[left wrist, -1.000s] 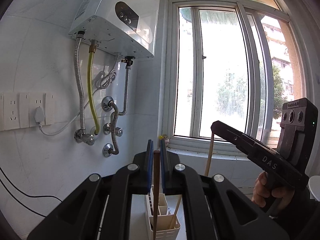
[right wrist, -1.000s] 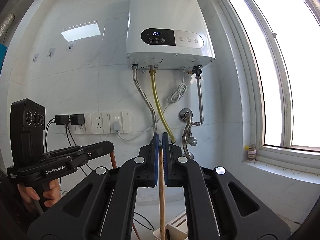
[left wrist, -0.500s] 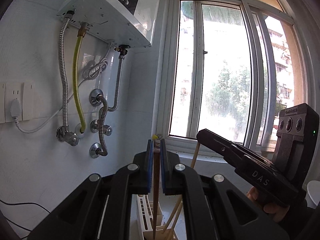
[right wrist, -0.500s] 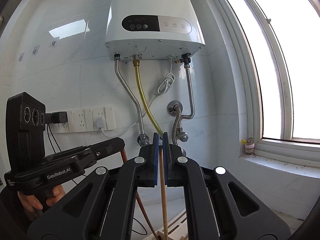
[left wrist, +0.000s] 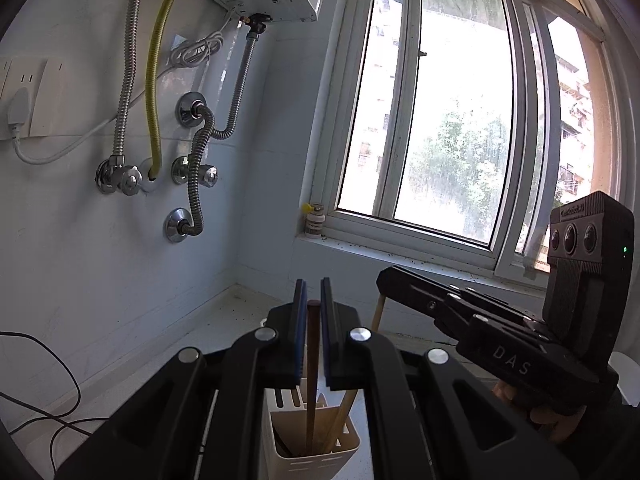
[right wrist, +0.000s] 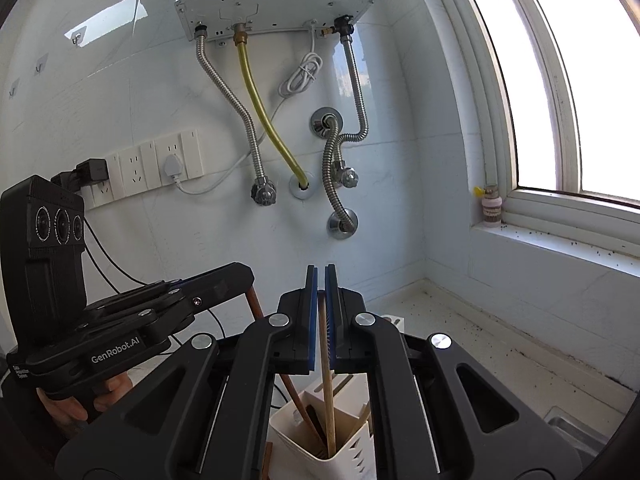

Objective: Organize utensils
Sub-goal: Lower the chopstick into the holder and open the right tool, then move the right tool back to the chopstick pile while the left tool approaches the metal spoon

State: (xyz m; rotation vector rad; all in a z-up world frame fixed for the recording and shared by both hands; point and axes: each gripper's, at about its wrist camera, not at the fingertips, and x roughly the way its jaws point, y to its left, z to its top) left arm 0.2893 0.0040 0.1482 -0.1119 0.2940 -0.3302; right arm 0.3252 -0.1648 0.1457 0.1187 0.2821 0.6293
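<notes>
Holder [left wrist: 316,456] below both grippers takes two sticks: left gripper [left wrist: 313,308] clamps the dark chopstick [left wrist: 311,400], right gripper [right wrist: 321,292] clamps the pale chopstick [right wrist: 327,392]; countertop [left wrist: 168,360] underneath.

Table [right wrist: 460,320]: pale speckled top, runs into the corner between the tiled wall and the wall under the window. Dark specks and grime along the right edge where it meets the wall.

On it:
- White slotted utensil holder [left wrist: 314,446], upright, near the front, well out from the corner. Also in right wrist view [right wrist: 352,452]. Sticks stand in it, leaning.
- Black cables [left wrist: 60,412], looped loose on the left part of the top.
- Small white item [right wrist: 394,322] behind the holder; mostly hidden, kind not clear.

A metal rim [right wrist: 576,428] shows at the far right front; cannot tell what it is.
</notes>
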